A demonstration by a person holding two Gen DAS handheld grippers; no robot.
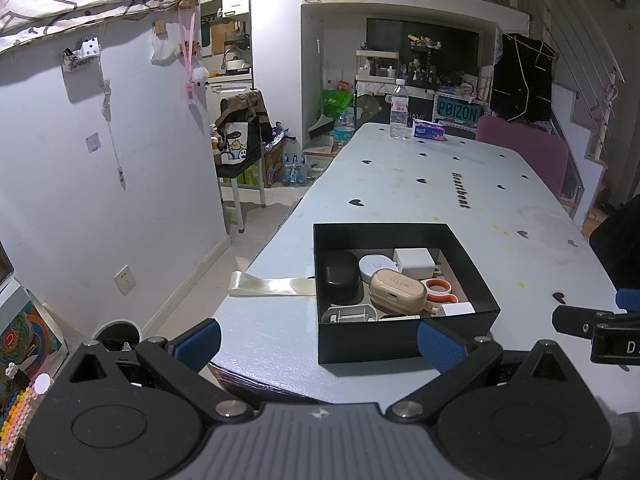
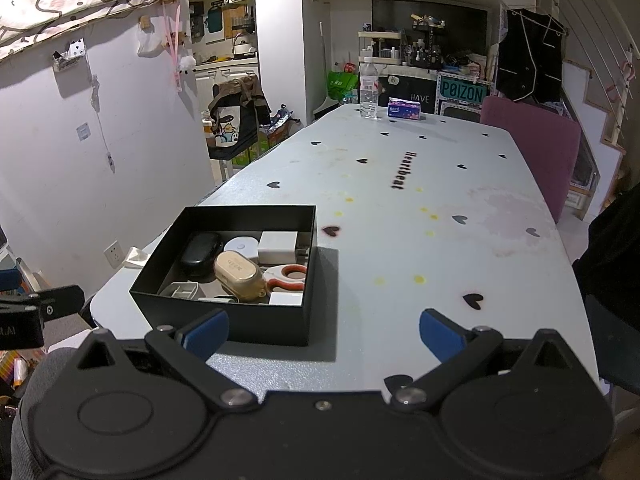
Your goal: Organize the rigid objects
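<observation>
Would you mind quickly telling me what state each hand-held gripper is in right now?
Left hand-held gripper: open, holding nothing, just short of the black box.
Right hand-held gripper: open, holding nothing, over the table.

A black box (image 1: 400, 340) holds a black case (image 1: 341, 277), a tan case (image 1: 398, 294) and a white charger (image 1: 414, 263) on a pale blue table (image 2: 440, 208) patterned with black hearts, beside a mauve chair (image 2: 532, 148).
</observation>
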